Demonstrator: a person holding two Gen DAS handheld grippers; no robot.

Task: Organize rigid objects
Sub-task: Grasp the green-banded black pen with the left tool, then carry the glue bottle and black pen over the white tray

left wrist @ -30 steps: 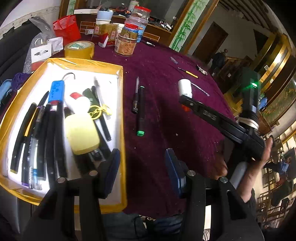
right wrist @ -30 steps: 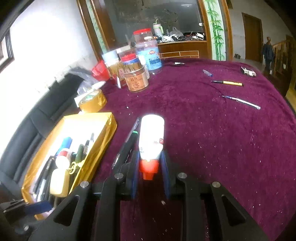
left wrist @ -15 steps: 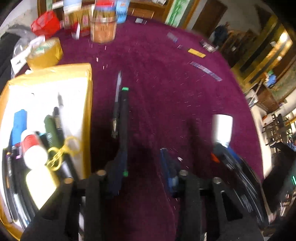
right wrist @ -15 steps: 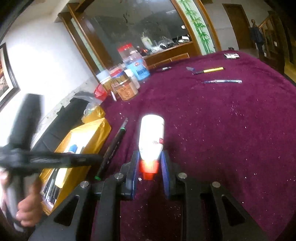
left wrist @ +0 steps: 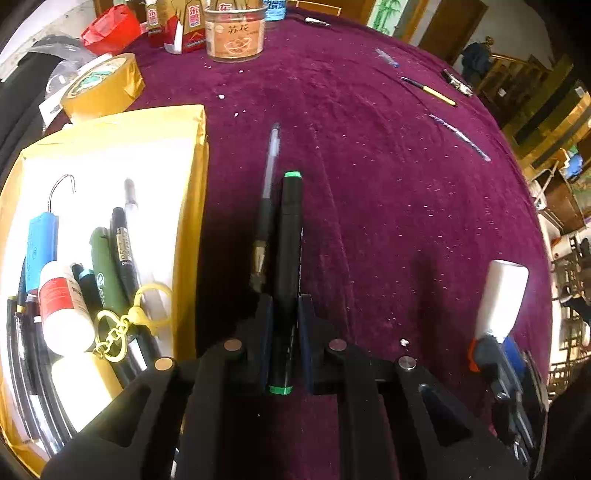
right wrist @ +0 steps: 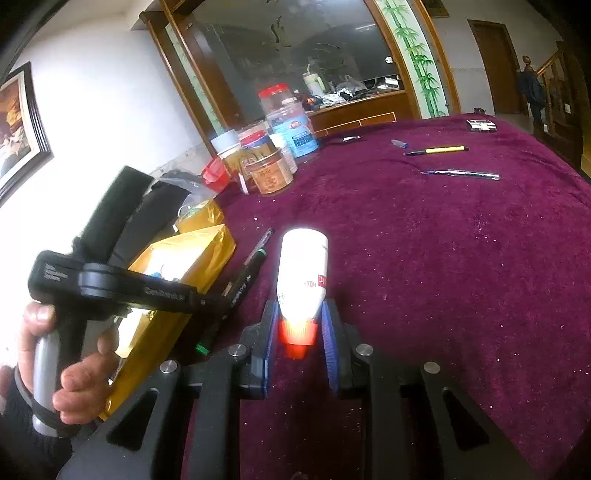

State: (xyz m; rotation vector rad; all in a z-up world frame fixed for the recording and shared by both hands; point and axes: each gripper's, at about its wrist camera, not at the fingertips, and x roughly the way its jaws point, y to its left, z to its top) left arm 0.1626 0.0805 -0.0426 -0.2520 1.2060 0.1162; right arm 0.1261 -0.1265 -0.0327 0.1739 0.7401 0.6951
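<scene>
My left gripper (left wrist: 284, 306) is shut on a black marker with green ends (left wrist: 290, 258) that lies on the purple cloth. A clear pen with a black grip (left wrist: 266, 206) lies just left of it. The gold-rimmed tray (left wrist: 192, 177) at left holds several pens, a glue bottle and a key chain. My right gripper (right wrist: 297, 314) is shut on a white bottle with a red cap (right wrist: 303, 273), cap toward me; it also shows at the right edge of the left wrist view (left wrist: 500, 299). The left gripper (right wrist: 207, 306) shows in the right wrist view.
A tape roll (left wrist: 103, 86) and jars (left wrist: 234, 31) stand behind the tray. A yellow pen (left wrist: 428, 90) and a blue pen (left wrist: 460, 136) lie far right on the cloth. A small box (right wrist: 480, 125) sits at the far edge.
My left gripper moved right from over the tray to the black marker and shut on it. My right gripper kept hold of the white bottle and tilted a little.
</scene>
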